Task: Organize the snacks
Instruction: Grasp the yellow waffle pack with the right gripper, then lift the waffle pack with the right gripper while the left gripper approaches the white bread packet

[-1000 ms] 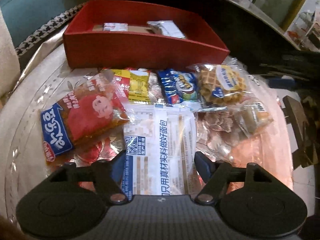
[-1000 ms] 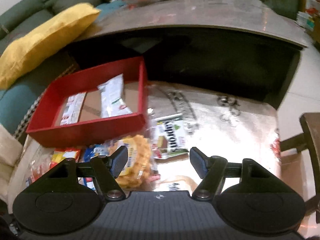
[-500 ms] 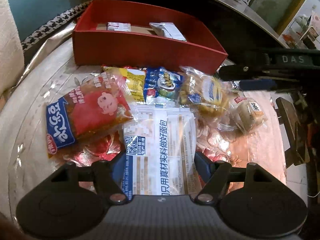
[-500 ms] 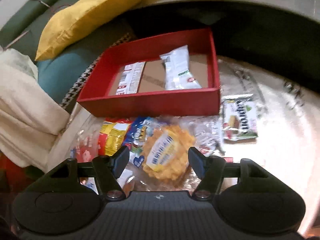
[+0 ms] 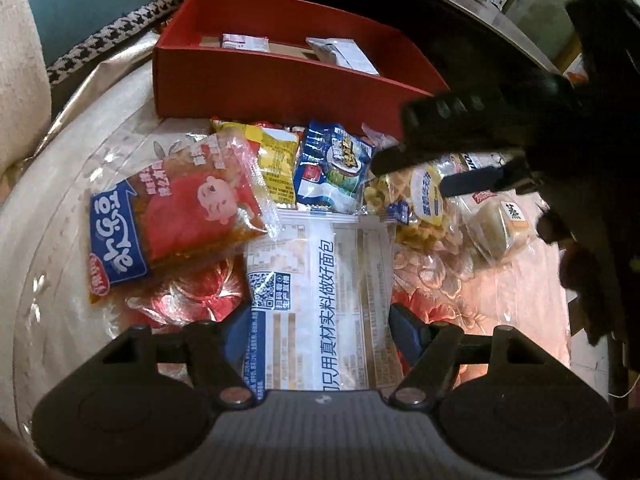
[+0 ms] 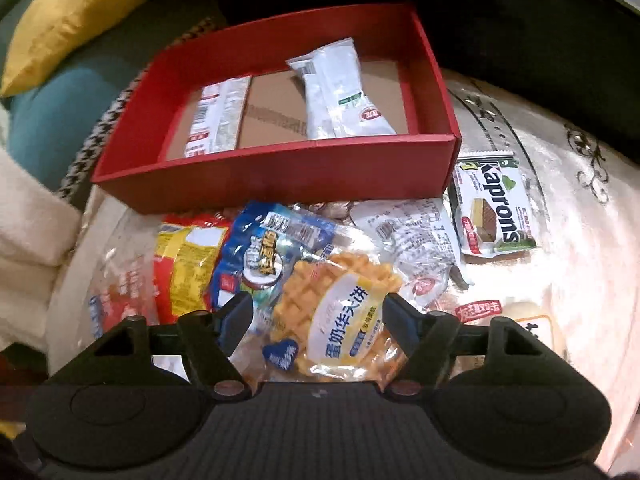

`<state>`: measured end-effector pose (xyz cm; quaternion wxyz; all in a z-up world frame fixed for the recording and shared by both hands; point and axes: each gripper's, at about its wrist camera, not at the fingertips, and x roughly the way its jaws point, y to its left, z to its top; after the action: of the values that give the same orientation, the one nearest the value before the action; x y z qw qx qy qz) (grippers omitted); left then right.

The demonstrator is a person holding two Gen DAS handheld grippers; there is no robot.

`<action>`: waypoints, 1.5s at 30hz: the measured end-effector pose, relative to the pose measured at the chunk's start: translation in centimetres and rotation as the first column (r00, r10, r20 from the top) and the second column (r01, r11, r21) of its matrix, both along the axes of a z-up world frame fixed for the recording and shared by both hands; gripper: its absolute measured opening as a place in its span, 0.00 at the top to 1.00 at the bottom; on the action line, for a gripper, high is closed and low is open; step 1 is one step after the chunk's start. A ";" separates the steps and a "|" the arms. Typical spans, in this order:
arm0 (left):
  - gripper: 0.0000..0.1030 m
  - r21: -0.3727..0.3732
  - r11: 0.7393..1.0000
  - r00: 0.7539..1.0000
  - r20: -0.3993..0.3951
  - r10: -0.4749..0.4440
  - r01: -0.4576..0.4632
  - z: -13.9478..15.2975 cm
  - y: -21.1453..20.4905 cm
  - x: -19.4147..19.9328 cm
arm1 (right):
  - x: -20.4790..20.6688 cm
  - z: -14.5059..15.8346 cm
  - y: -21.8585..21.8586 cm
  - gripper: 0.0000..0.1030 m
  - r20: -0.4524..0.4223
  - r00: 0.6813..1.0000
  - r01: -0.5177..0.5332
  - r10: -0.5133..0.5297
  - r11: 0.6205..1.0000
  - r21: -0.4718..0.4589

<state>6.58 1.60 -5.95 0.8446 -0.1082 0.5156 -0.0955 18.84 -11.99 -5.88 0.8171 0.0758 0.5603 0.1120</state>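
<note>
A red box [image 6: 280, 176] [image 5: 260, 84] stands at the back of the table with two white packets [image 6: 340, 92] inside. Snack packs lie in front of it. My right gripper [image 6: 318, 316] is open, its fingers either side of a waffle pack [image 6: 340, 320], just above it. It shows in the left wrist view [image 5: 436, 176] over the same waffle pack [image 5: 416, 208]. My left gripper [image 5: 320, 328] is open, fingers either side of a white-and-blue bread packet [image 5: 324, 288].
A red-and-blue pack [image 5: 172, 212], a yellow pack [image 5: 276, 160], a blue pack [image 5: 332, 168], a Kaprons wafer [image 6: 492, 208] and a small cake [image 5: 500, 224] lie around. A yellow pillow [image 6: 80, 12] and sofa are behind left.
My right gripper has swung left and come down over the waffle pack, and now shows in the left wrist view. My left gripper has barely moved.
</note>
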 end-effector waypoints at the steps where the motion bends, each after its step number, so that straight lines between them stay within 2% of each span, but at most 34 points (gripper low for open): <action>1: 0.37 0.002 1.000 1.000 -0.001 0.003 -0.003 -0.1 0.0 0.0 | 0.1 0.0 0.3 0.16 -0.001 1.000 0.013 -0.013 1.000 -0.001; 2: 0.37 0.004 1.000 1.000 -0.002 0.004 -0.004 -0.1 0.1 0.0 | 0.3 -0.1 0.6 0.12 -0.006 0.999 0.032 -0.032 0.999 0.002; 4: 0.37 0.005 1.000 1.000 -0.004 0.008 -0.007 -0.2 0.1 0.1 | 0.5 -0.5 1.4 0.12 -0.001 0.999 0.042 -0.042 0.999 -0.025; 7: 0.37 0.010 1.000 1.000 -0.002 0.005 -0.005 -0.2 -0.1 -0.2 | 0.1 -1.0 2.1 0.20 0.037 0.999 0.042 -0.038 0.995 -0.095; 8: 0.37 0.011 1.000 1.000 -0.001 0.003 -0.003 -0.1 -0.1 -0.2 | -0.1 -0.8 1.9 0.27 0.046 0.998 0.046 -0.041 0.994 -0.102; 10: 0.37 0.009 1.000 1.000 0.001 -0.002 0.002 -0.1 0.0 -0.4 | -0.5 -0.2 1.2 0.29 0.059 0.997 0.057 -0.051 0.993 -0.102; 15: 0.37 0.016 1.000 1.000 0.004 -0.002 0.002 -0.1 -0.2 -0.5 | -0.7 0.0 -0.1 0.24 0.023 0.994 0.107 -0.106 0.993 -0.048; 17: 0.37 0.024 1.000 1.000 0.006 -0.006 0.006 -0.2 -0.3 -0.4 | -0.8 -0.1 -0.2 0.20 0.022 0.993 0.119 -0.118 0.992 -0.051; 22: 0.36 0.040 0.999 1.000 0.008 -0.013 0.012 -0.5 -0.6 0.0 | -0.5 -1.6 0.3 0.19 0.014 0.994 0.113 -0.112 0.991 -0.077; 25: 0.36 0.045 0.999 1.000 0.002 -0.012 0.012 -0.7 -0.9 0.3 | -0.9 -1.6 0.8 0.22 0.041 0.996 0.085 -0.081 0.991 -0.107; 26: 0.36 0.045 0.999 1.000 0.003 -0.012 0.012 -0.7 -0.9 0.3 | -1.0 -1.4 0.7 0.26 0.045 0.996 0.079 -0.075 0.991 -0.107; 29: 0.36 0.019 1.000 1.000 0.000 -0.010 0.010 -0.5 -0.7 0.3 | -1.5 -0.6 0.3 0.34 0.063 0.997 0.049 -0.043 0.995 -0.088; 31: 0.36 0.001 1.000 1.000 0.001 -0.011 0.011 -0.2 -0.5 0.0 | -2.0 0.0 -0.1 0.36 0.076 0.997 0.037 -0.031 0.996 -0.075; 39: 0.38 -0.027 0.999 0.997 0.066 -0.031 0.032 1.9 -0.7 -0.7 | -4.7 2.7 -2.9 0.37 0.159 0.985 0.064 -0.060 0.998 -0.022; 41: 0.45 -0.029 0.999 0.994 0.105 -0.033 0.036 2.7 -0.8 -0.7 | -5.3 3.4 -3.2 0.38 0.192 0.980 0.067 -0.061 0.997 -0.025; 45: 0.45 0.010 1.000 0.984 0.178 -0.029 0.027 4.1 -1.5 -0.4 | -5.9 3.9 -3.7 0.38 0.227 0.972 0.061 -0.060 0.998 -0.001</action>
<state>6.15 0.14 -1.85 0.8862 -0.0886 0.4400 -0.1147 12.96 -15.65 -2.03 0.8791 0.0763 0.4613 0.0928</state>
